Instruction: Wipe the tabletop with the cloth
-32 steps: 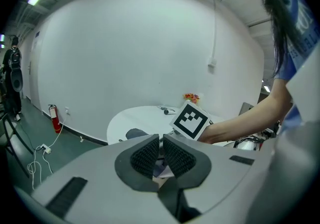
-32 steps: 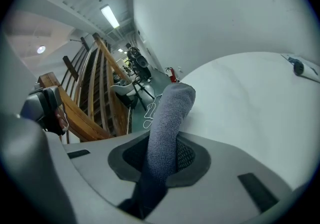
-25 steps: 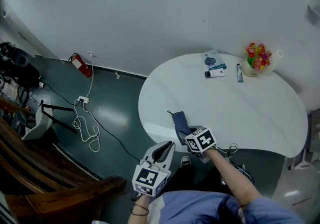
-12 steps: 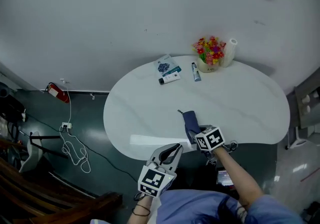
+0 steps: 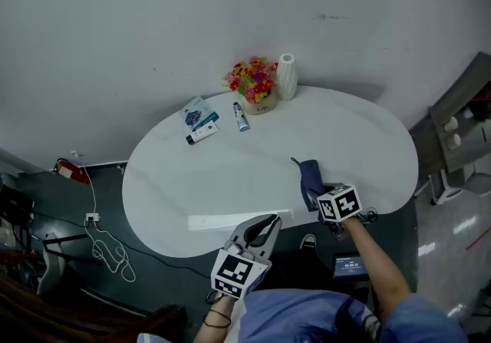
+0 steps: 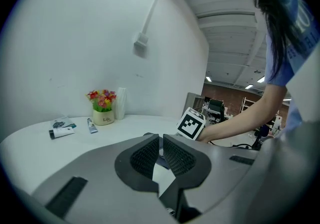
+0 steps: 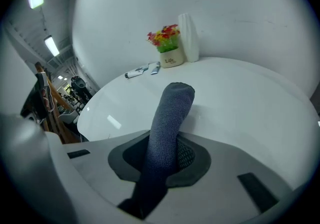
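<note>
Clamping the dark cloth (image 7: 170, 113), which sticks forward from its jaws over the white table's (image 5: 222, 180) near edge, the right gripper (image 7: 165, 155) works alone while the left gripper (image 6: 161, 154) hovers closed and empty.

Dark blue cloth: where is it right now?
In the head view the dark blue knitted cloth is at the near right edge of the white oval tabletop, clamped in the right gripper.
</note>
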Available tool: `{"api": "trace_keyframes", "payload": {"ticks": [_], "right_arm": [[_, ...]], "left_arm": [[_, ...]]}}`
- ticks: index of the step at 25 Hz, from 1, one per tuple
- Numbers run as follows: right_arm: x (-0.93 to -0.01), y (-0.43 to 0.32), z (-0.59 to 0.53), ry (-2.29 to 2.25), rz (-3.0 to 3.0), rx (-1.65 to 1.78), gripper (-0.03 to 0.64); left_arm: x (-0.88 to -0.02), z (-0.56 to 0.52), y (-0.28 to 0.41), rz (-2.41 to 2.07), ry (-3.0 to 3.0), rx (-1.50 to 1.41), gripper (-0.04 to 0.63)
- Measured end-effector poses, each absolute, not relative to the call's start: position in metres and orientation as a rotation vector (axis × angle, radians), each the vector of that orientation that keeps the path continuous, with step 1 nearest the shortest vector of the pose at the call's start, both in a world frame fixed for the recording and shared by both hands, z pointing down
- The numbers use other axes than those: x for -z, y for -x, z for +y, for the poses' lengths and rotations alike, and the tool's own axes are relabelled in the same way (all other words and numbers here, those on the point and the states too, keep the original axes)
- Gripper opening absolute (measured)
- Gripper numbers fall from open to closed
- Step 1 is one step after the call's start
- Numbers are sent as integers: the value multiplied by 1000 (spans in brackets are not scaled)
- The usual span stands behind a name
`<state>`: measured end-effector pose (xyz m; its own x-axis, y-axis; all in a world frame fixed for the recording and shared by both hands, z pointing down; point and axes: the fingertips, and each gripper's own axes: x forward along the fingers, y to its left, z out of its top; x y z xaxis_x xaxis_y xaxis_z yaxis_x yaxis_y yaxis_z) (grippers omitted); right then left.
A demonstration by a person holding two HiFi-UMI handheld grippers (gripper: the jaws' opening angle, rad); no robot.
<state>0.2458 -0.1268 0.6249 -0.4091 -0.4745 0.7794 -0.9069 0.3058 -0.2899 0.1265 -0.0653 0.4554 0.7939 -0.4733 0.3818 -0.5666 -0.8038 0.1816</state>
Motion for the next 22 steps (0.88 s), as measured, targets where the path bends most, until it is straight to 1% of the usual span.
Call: {"api": "trace_keyframes", "payload": {"ticks": [6,10,17,22], "right_arm": [[-622,-357,-116,-1336,-1935,-1011,75],[-618,-430,-110,-1440,-1874,-1016,75],[-616,-558,-78,-1667,-1707,-1060,75],[-623,-627,-49,-1770,-1585,-1093,75]], "left_arm": [[-444,-62,-208,-696,-2738,-466,18],[-442,-61,-248,-634,-2767,-482,18],[-444,-59,-290,-571,-2788,-531,18],[-445,-59,-307,-541,-2793,-560,18]]}}
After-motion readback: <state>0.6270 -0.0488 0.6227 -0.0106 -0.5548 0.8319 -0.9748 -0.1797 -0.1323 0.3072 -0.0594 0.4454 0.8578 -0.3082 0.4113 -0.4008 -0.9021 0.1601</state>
